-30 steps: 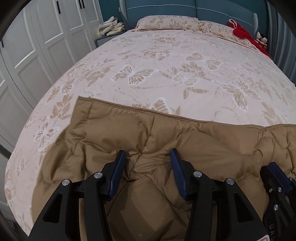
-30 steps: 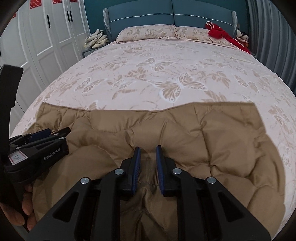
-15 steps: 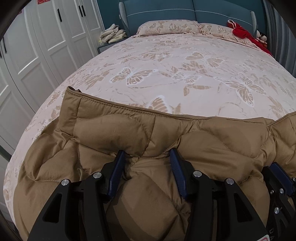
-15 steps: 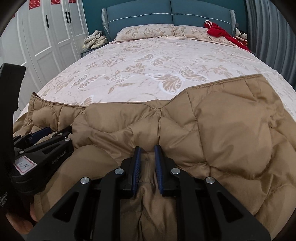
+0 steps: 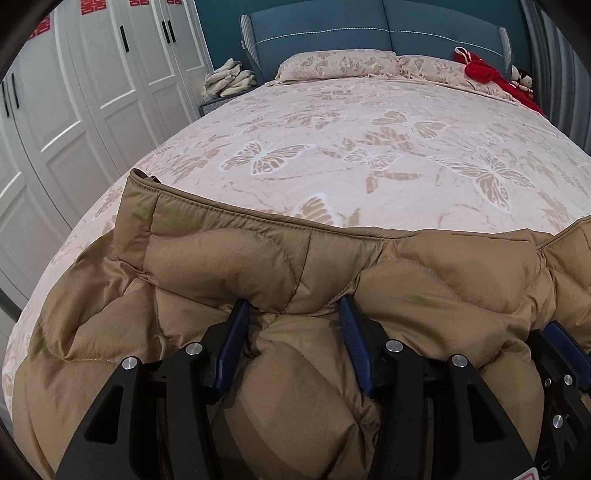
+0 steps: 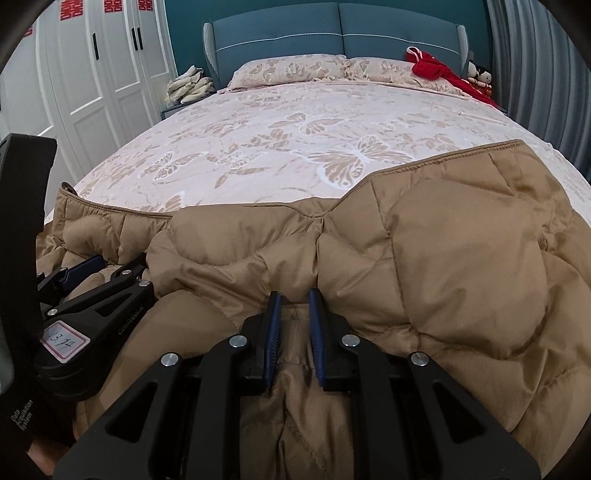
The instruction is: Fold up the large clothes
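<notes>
A tan quilted down jacket (image 5: 332, 266) lies over the near end of the bed (image 5: 369, 147); it also shows in the right wrist view (image 6: 461, 258). My left gripper (image 5: 293, 314) has its jaws fairly wide with a thick bunch of jacket padding between the blue pads. My right gripper (image 6: 294, 306) is shut on a narrow fold of the jacket. The left gripper also shows at the left of the right wrist view (image 6: 92, 273). The jacket's far hem stands raised off the bedspread in both views.
The bed has a pink butterfly bedspread, two pillows (image 6: 295, 68) and a blue headboard (image 6: 332, 33). Red cloth and dolls (image 6: 443, 74) lie at the far right. White wardrobe doors (image 5: 92, 92) stand on the left. Folded cloths (image 6: 188, 83) sit on a nightstand.
Both grippers have lifted and drawn the jacket back toward me. Its far hem has risen off the bedspread, and the view has tilted up toward the headboard.
</notes>
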Demonstrator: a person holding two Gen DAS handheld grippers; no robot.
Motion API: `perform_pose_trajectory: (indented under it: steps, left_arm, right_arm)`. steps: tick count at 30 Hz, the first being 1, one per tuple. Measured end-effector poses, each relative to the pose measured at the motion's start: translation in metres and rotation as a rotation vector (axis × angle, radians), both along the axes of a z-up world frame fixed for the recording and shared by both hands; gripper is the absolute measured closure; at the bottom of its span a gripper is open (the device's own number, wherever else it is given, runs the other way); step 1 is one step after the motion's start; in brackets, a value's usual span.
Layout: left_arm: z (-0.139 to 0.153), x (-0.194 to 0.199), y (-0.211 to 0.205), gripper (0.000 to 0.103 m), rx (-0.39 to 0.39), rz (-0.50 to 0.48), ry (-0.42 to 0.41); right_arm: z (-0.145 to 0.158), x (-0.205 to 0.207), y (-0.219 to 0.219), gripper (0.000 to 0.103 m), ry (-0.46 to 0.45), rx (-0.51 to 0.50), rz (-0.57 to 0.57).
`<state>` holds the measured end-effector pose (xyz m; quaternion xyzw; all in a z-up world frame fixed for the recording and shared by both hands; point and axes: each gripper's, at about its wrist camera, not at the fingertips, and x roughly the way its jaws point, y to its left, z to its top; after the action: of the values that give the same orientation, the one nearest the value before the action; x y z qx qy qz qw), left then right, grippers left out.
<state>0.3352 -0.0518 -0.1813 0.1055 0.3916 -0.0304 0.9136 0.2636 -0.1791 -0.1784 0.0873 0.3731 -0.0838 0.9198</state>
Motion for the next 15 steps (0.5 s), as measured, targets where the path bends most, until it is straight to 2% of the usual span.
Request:
perform_pose_trajectory:
  steps: [10, 13, 15]
  left_arm:
    - [-0.003, -0.002, -0.001, 0.055, -0.004, 0.003, -0.017]
    - [0.005, -0.001, 0.009, 0.053, -0.063, -0.009, 0.025]
    - [0.019, -0.004, 0.022, 0.052, -0.107, -0.031, 0.088]
  right_arm:
    - [-0.002, -0.001, 0.003, 0.089, -0.022, -0.022, -0.006]
    - [0.003, 0.002, -0.003, 0.089, 0.005, 0.024, 0.006]
    - [0.019, 0.0, -0.008, 0.088, 0.055, 0.053, 0.0]
